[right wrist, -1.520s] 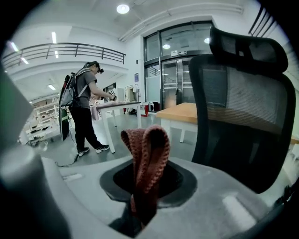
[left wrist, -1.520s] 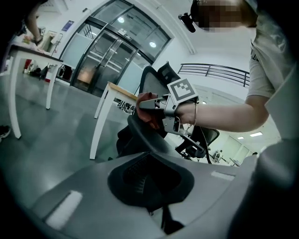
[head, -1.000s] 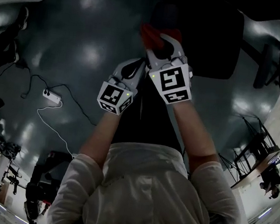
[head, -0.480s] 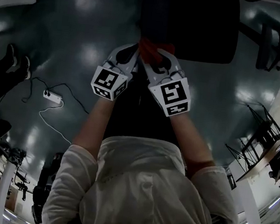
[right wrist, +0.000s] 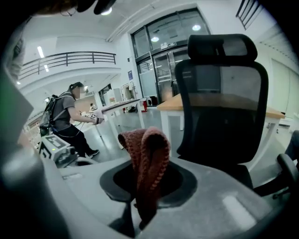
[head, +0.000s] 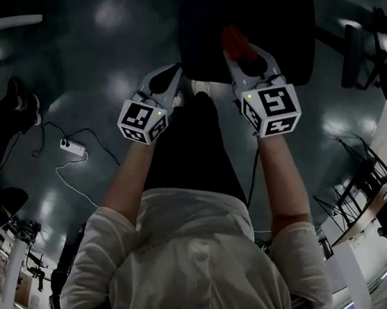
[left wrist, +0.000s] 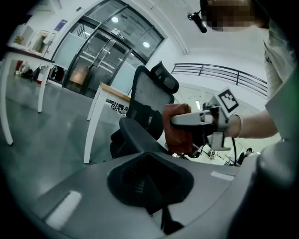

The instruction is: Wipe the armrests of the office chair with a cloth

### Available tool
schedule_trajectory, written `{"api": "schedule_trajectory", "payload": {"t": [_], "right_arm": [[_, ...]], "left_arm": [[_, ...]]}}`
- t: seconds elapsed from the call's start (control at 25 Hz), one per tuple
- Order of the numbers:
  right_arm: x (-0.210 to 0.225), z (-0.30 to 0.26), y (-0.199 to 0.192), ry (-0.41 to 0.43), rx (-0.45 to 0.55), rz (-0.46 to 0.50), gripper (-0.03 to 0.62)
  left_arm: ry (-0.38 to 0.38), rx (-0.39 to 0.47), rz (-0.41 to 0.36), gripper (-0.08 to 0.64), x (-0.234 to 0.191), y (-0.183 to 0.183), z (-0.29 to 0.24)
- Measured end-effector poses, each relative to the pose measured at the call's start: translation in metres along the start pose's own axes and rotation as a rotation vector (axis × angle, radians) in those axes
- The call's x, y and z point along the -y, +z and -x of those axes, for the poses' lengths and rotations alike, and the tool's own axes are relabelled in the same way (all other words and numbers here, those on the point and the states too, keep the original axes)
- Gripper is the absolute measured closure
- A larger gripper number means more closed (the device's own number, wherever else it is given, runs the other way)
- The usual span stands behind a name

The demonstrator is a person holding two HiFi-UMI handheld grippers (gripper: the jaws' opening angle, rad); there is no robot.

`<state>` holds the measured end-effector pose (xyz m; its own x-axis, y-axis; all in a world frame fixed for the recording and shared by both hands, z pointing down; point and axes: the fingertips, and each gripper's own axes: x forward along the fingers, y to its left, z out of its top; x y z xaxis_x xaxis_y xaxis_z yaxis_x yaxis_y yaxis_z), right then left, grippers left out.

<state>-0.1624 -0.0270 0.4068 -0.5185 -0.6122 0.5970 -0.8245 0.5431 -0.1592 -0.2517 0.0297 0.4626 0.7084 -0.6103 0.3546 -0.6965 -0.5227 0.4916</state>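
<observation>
A black mesh office chair (right wrist: 219,102) stands just ahead; in the head view its dark seat (head: 266,19) lies beyond both grippers. My right gripper (head: 242,51) is shut on a red knitted cloth (right wrist: 145,161), held over the chair's seat edge; the cloth (head: 235,43) shows as a red tuft at the jaws. My left gripper (head: 166,78) hangs lower left, jaws shut with nothing in them. The left gripper view shows a curved black armrest (left wrist: 135,137) with the cloth (left wrist: 180,128) in the right gripper just beyond it. Another armrest (right wrist: 287,170) peeks in at far right.
A white power strip (head: 73,147) with trailing cable lies on the glossy floor at left. White desks (left wrist: 100,105) and a wooden-topped table (right wrist: 187,100) stand behind the chair. Another person (right wrist: 65,119) with grippers works at the back left. A dark frame stand (head: 361,188) is at right.
My right gripper has carried the cloth rightward and farther out over the chair, apart from the left gripper. The left gripper has dropped back slightly to the left.
</observation>
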Motion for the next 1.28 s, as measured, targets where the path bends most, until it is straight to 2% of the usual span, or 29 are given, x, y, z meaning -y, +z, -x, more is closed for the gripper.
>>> {"api": "schedule_trajectory", "payload": {"t": [0.08, 0.24, 0.44, 0.52, 0.68, 1.08, 1.28], "right_arm": [[0.031, -0.023, 0.017, -0.03, 0.038, -0.024, 0.52], [0.073, -0.073, 0.041, -0.033, 0.108, -0.098, 0.52], [0.07, -0.113, 0.043, 0.064, 0.122, -0.117, 0.52], [0.066, -0.119, 0.041, 0.111, 0.15, -0.167, 0.52], [0.061, -0.114, 0.039, 0.168, 0.215, -0.271, 0.521], [0.032, -0.075, 0.007, 0.209, 0.23, -0.351, 0.52], [0.014, -0.049, -0.02, 0.211, 0.229, -0.41, 0.521]], "left_arm": [[-0.017, -0.016, 0.011, 0.557, -0.001, 0.002, -0.003], [-0.036, -0.045, 0.009, 0.549, -0.003, 0.001, -0.007], [-0.025, -0.037, 0.04, 0.549, 0.0, 0.0, -0.005], [-0.027, -0.032, 0.044, 0.551, -0.001, 0.001, -0.005], [-0.029, -0.041, 0.023, 0.552, -0.003, 0.001, -0.007], [-0.001, -0.033, 0.0, 0.554, -0.002, 0.002, -0.009], [-0.029, -0.018, 0.02, 0.555, -0.003, 0.001, -0.009]]}}
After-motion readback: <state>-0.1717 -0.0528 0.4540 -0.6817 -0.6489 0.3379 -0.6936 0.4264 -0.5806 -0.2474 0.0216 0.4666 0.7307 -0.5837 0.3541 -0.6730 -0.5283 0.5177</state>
